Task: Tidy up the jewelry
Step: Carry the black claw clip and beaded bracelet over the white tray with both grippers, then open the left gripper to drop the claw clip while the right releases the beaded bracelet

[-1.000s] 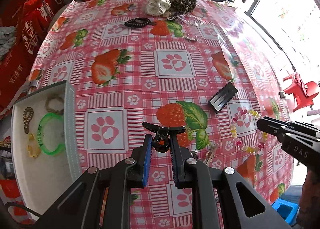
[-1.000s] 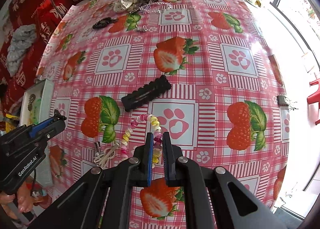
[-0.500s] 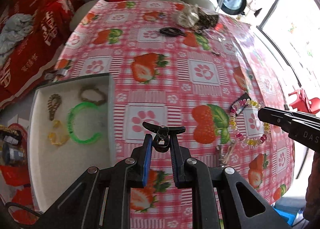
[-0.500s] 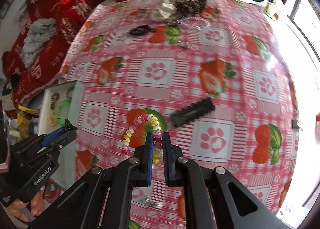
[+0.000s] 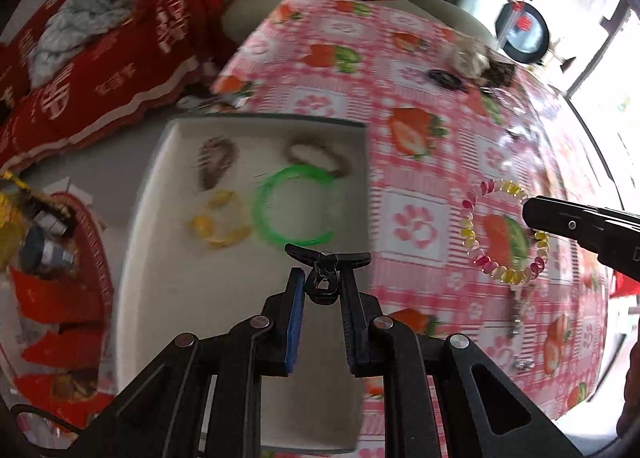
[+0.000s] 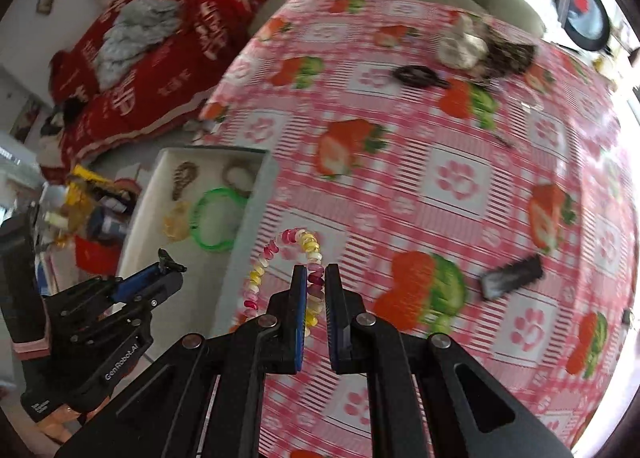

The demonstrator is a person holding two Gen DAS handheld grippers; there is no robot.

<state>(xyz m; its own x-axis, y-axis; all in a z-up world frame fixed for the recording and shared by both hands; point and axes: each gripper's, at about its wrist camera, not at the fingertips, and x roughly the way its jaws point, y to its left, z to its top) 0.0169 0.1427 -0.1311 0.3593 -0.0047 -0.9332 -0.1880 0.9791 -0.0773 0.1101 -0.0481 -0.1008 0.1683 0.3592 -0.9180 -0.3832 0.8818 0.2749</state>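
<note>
Left wrist view: the left gripper, jaws closed on a small black clip, has been carried from over the desk to above the white tray, near the green bangle — a drop-off is judged close. Held in the clamped jaws of the right gripper, the pastel bead bracelet has been brought alongside, just short of the tray. Only the right wrist view shows the flat black clip left on the desk.
</note>
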